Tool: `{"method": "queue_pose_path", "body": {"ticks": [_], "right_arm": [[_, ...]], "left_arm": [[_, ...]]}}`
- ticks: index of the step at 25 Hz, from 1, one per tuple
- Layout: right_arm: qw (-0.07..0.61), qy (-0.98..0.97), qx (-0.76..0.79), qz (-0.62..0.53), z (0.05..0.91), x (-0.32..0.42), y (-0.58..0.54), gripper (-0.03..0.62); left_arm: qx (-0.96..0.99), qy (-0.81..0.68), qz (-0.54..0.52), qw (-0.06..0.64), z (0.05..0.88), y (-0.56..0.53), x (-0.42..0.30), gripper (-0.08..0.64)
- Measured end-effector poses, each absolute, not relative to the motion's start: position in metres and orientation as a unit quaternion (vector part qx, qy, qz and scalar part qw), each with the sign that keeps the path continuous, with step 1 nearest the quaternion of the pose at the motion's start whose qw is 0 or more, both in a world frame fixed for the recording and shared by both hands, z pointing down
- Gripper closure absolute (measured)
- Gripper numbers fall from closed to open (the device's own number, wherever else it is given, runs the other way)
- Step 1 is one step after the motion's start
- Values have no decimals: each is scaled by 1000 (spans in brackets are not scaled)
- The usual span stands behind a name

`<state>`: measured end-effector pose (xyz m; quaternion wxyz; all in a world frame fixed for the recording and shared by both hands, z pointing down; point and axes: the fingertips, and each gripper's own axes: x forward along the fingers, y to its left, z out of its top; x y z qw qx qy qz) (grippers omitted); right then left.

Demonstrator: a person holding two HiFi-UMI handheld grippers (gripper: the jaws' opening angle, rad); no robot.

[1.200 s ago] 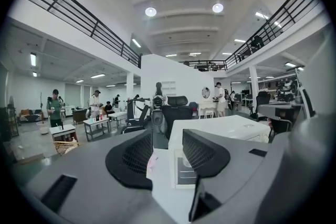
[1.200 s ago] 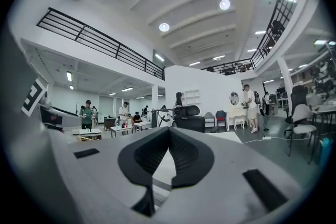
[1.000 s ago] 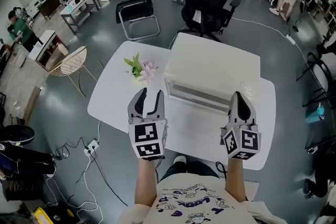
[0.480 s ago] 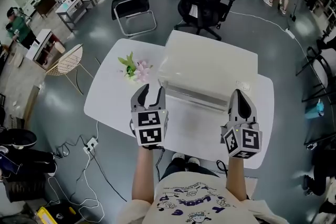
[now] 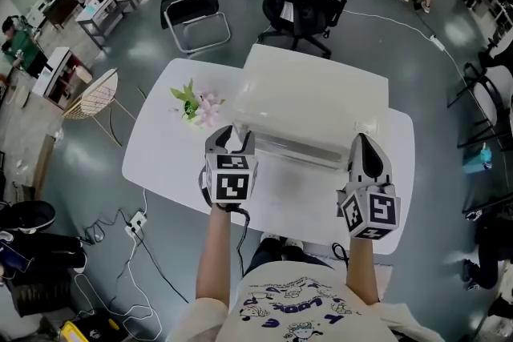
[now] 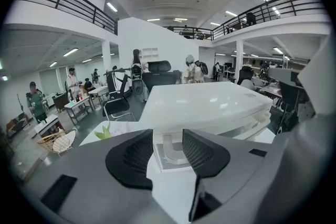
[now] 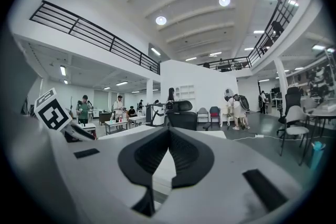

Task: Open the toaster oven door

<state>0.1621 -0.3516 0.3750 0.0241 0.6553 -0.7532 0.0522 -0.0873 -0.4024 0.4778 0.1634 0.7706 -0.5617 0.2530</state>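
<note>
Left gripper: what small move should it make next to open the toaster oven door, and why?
Probably ease the left gripper forward and close on the door handle: its jaws stand apart with the handle's end framed between them, not yet gripped.

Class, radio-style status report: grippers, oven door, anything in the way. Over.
Left gripper open, handle end lined up between jaws. Right gripper shut, empty, at oven right front. Door shut. Flowers off to the left, clear.
</note>
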Motion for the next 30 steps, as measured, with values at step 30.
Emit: {"method": "queue_pose_path", "body": {"ticks": [30], "right_arm": [[26,-732,678,65,384,183,-358,595]], "left_arm": [[753,-561,265,218,509,-422,-83,468]]}}
